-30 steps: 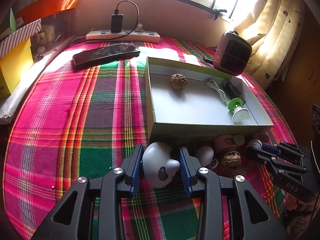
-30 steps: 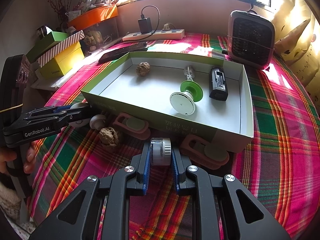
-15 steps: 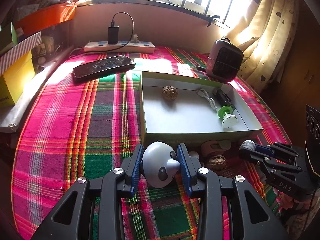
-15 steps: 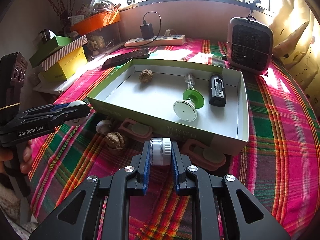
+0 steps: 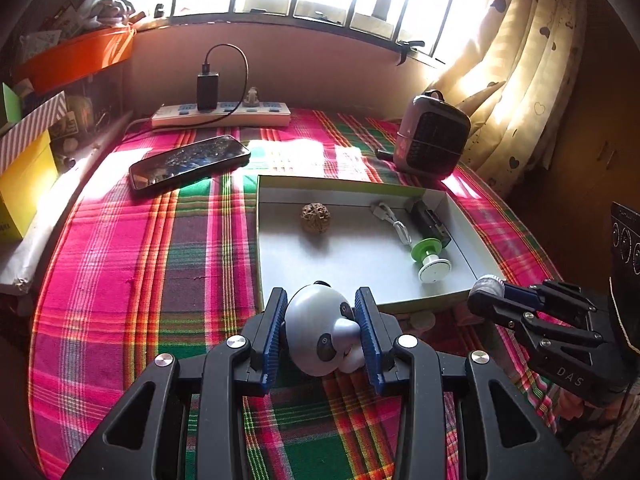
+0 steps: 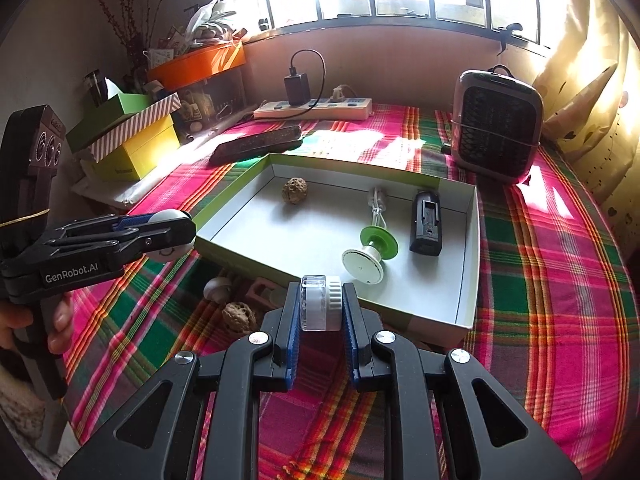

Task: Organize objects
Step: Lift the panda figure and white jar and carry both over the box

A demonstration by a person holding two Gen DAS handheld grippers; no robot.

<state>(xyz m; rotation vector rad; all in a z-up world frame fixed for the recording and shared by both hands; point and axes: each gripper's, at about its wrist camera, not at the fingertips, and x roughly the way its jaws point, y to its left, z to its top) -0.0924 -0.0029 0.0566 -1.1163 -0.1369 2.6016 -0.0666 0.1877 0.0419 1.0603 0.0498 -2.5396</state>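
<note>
Two grippers raised before an open box [image 6: 472, 264] on plaid cloth.
A panda figure [image 5: 320, 328] is clamped by the left gripper [image 5: 322, 332]; a small clear jar [image 6: 320, 304] is clamped by the right gripper [image 6: 320, 320].

I see a tablecloth [image 5: 120, 264] in a plaid of magenta, green and dark purple with yellow and orange lines. Center of the frame: a shallow box [image 6: 464, 312] with a lime-green outer wall and white interior. Inside it I note a brown walnut [image 6: 295, 190], a green-and-white spool [image 6: 370, 250] and a black rectangular device [image 6: 427, 222]. Lower center, left view: a white panda figure [image 5: 324, 326] with black eye patches, between blue ribbed pads [image 5: 275, 336] on black arms. Lower center, right view: a clear-and-white small jar [image 6: 321, 308]. Upper left: an orange tray [image 6: 200, 62], a yellow box [image 6: 136, 154] and a red-and-white striped lid [image 6: 136, 126]. Upper right: a cream curtain [image 5: 516, 80] with dark hearts.
</note>
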